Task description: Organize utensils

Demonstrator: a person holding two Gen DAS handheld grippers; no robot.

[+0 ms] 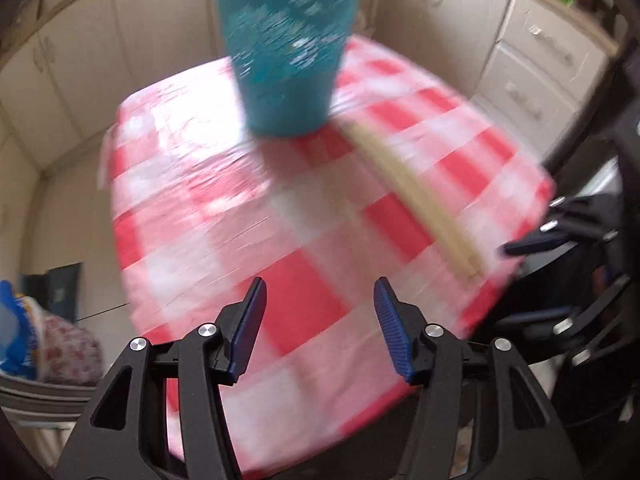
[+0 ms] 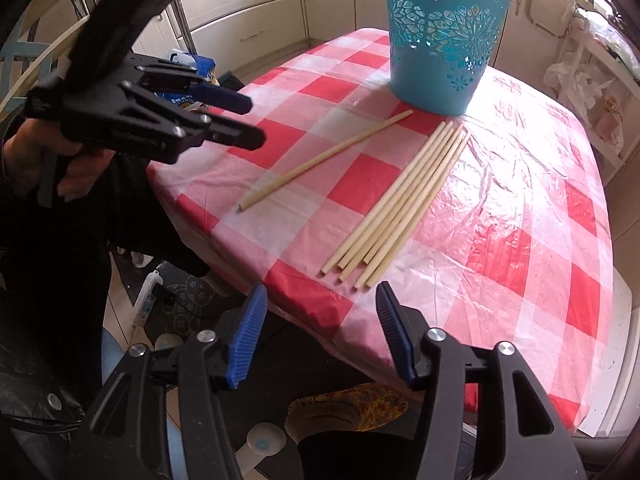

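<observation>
A bench (image 2: 520, 208) draped in glossy, crinkled red-and-white checked plastic is seen among cream kitchen cabinets. A teal bucket (image 2: 440, 44) with pierced floral cut-outs stands at its far side. Five slim wooden sticks (image 2: 400, 204) lie bundled before it, a single stick (image 2: 324, 162) apart. The left tongs (image 1: 320, 320) and right tongs (image 2: 322, 322) are spread, empty; the left view is blurred, so its sticks are seemingly that bundle.

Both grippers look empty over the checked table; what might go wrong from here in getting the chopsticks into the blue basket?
The single chopstick lies near the table's edge; a nudge may roll it off. The bundle of chopsticks lies packed together, so the open right gripper may catch several or scatter them. The blue basket looks light; a bump from the left gripper might tip it.
</observation>
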